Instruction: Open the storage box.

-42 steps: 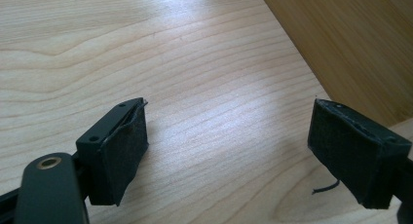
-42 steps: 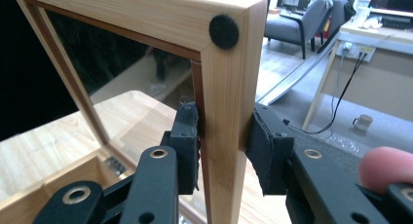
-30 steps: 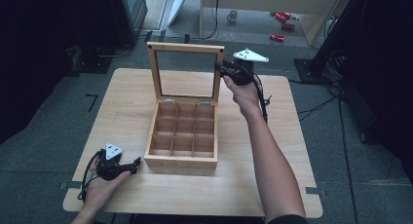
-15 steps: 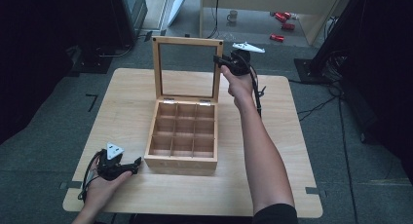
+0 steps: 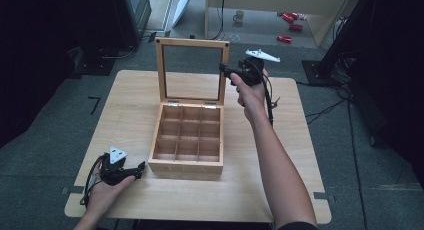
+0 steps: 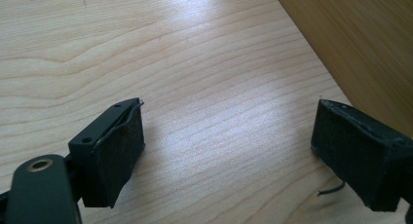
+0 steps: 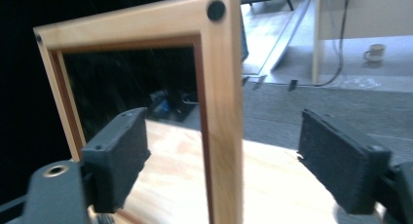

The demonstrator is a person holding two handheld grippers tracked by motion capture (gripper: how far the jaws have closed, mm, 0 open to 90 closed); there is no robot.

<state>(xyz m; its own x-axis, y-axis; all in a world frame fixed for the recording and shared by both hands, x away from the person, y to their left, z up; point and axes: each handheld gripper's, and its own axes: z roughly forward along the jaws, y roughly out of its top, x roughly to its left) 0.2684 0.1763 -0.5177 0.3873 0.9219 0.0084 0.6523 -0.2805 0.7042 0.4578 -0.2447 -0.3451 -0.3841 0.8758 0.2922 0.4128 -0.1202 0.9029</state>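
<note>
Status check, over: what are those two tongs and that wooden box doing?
Right tongs open, astride the upright lid edge. Left tongs open, resting on the table. Wooden box open, compartments empty.

Pale wooden frame of the glass-paned lid (image 7: 221, 107) blurred and cut off at 6 o'clock in the right gripper view, brown wooden box side (image 6: 360, 44) cropped at 2 o'clock in the left gripper view, small red objects (image 5: 290, 25) on the floor at 1 o'clock too small to identify.
</note>
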